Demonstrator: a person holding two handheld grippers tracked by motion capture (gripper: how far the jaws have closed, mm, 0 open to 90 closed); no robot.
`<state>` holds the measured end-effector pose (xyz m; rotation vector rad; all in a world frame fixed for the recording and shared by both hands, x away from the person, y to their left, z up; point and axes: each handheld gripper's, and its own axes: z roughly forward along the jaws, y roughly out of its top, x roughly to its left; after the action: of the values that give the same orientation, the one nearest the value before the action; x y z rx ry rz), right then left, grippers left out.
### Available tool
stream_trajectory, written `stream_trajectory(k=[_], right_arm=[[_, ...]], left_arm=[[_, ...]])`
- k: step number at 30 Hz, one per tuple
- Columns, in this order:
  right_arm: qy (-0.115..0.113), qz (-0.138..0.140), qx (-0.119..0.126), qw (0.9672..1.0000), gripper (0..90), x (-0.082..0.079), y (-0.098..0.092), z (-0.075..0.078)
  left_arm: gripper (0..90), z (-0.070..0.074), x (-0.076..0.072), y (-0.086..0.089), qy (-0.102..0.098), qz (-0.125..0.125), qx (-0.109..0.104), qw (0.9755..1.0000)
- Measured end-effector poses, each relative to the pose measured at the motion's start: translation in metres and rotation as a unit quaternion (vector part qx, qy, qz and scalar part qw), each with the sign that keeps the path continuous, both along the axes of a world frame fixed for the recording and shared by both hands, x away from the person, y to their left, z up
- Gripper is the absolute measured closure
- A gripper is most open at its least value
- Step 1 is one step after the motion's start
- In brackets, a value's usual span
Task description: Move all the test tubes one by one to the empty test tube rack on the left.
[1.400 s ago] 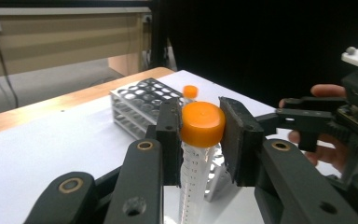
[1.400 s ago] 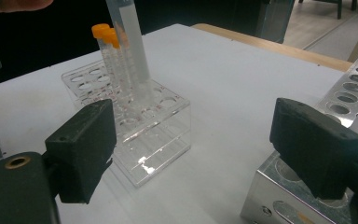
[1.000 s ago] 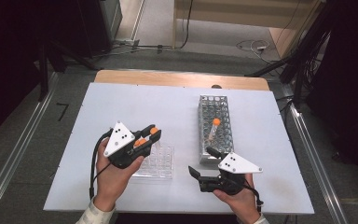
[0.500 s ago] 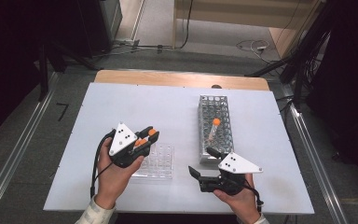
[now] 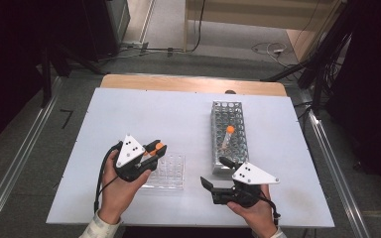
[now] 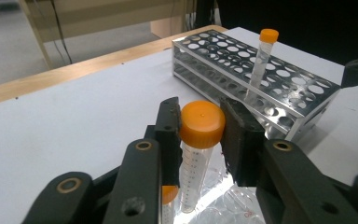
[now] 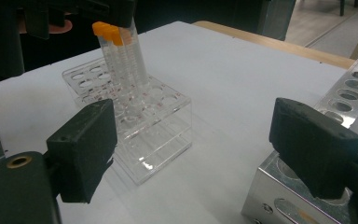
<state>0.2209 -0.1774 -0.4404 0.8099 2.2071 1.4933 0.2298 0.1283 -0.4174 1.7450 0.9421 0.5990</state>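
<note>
A person's 2 hands come in from the near edge of a white desk (image 5: 178, 114), each holding a set of black tongs. On the near right, the right tongs (image 5: 209, 185) rest low over the desk, pointing left, with their jaws wide apart and nothing between them; the right gripper view shows both pads hanging clear, with bare desk between them. On the near left, the left tongs (image 5: 155, 148) hover over a clear plastic rack (image 5: 171, 173) that sits just beside the hand. Between their jaws stands a clear tube with an orange cap (image 6: 202, 123), upright and lowered into the clear plastic rack. A second ago these jaws were clamped on that tube; they have just been opening, and the left gripper view now shows a thin gap on the right side of the cap while the left pad sits close against it, so the grip appears to be released. My reading is that the tube has been set in its hole and the next move is to lift the left tongs away without tipping it. A second capped tube (image 7: 103, 42) stands beside it in the same rack. Farther back on the right, a metal rack (image 5: 228, 134) full of round holes lies lengthwise, holding 1 more orange-capped tube (image 5: 226, 139), which leans slightly. Beyond the desk are a wooden edge and a dim floor with cables.
</note>
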Motion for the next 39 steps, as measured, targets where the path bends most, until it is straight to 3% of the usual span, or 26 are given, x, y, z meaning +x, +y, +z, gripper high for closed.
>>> stream_trajectory(k=[4,15,23,39], right_arm=[[0.000,0.000,0.000,1.0000,13.5,0.000,0.000,0.000],[-0.002,-0.004,0.002,1.0000,13.5,0.001,-0.002,0.001],[-0.003,-0.021,0.005,0.9998,13.5,0.005,-0.007,0.001],[-0.007,-0.101,0.005,0.9948,14.6,0.035,-0.036,0.009]], left_arm=[[41.9,0.002,-0.001,-0.001,-0.003,0.002,-0.012,0.9999],[18.0,0.003,-0.003,-0.003,0.001,0.004,-0.031,0.9995],[16.7,0.004,-0.004,-0.004,0.004,0.003,-0.036,0.9993],[17.4,0.006,-0.006,0.000,0.009,0.005,-0.046,0.9989]])
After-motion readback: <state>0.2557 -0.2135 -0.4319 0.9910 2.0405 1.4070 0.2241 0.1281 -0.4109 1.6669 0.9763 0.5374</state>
